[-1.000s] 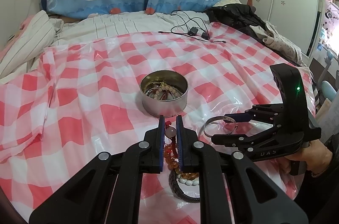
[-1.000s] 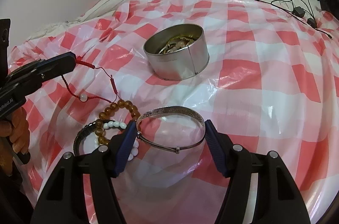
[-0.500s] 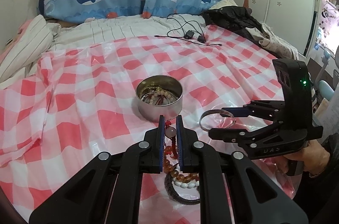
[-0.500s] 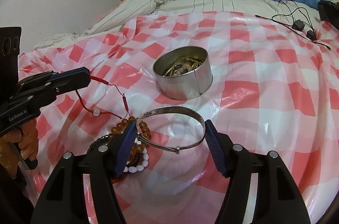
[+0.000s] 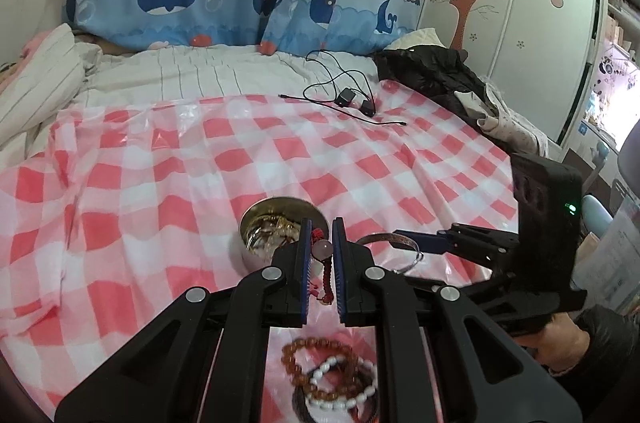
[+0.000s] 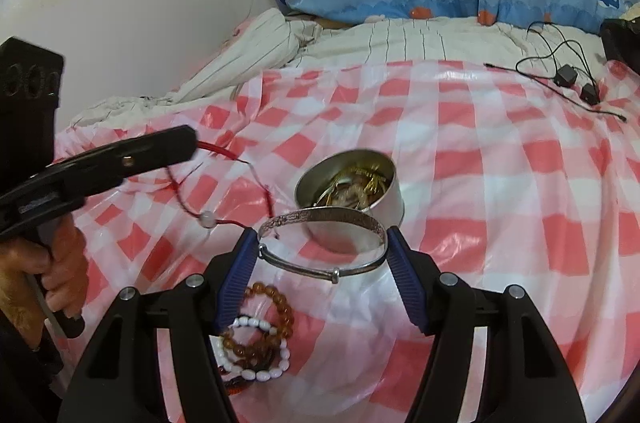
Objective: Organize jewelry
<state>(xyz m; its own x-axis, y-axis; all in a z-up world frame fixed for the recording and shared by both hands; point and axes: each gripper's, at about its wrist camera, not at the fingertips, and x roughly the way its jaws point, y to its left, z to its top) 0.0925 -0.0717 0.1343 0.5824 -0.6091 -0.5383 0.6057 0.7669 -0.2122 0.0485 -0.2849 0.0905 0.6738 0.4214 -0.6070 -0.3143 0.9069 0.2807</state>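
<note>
Jaws of the left gripper are pinched nearly shut on a red cord bracelet with one pale bead, which dangles between and below them, clear of the cloth. Jaws of the right gripper stand wide, pressed against both sides of a silver bangle, so it is held flat between them and lifted off the bed.

By my reading the job is partly done. A round metal tin lies just ahead of both pairs of jaws on the red-and-white checked cloth, and it already holds a tangle of gold-toned and beaded pieces, too jumbled to count. Both held pieces are in the air near the tin's rim, so dropping them in looks like the step in hand. Below and behind the jaws, three bracelets lie overlapping on the cloth, yet to be collected.

Count:
- one tin
- one red cord bracelet, held
- one silver bangle, held
- one amber bead bracelet
- one white bead bracelet
- one dark band, partly hidden under the others
- two grippers
</note>
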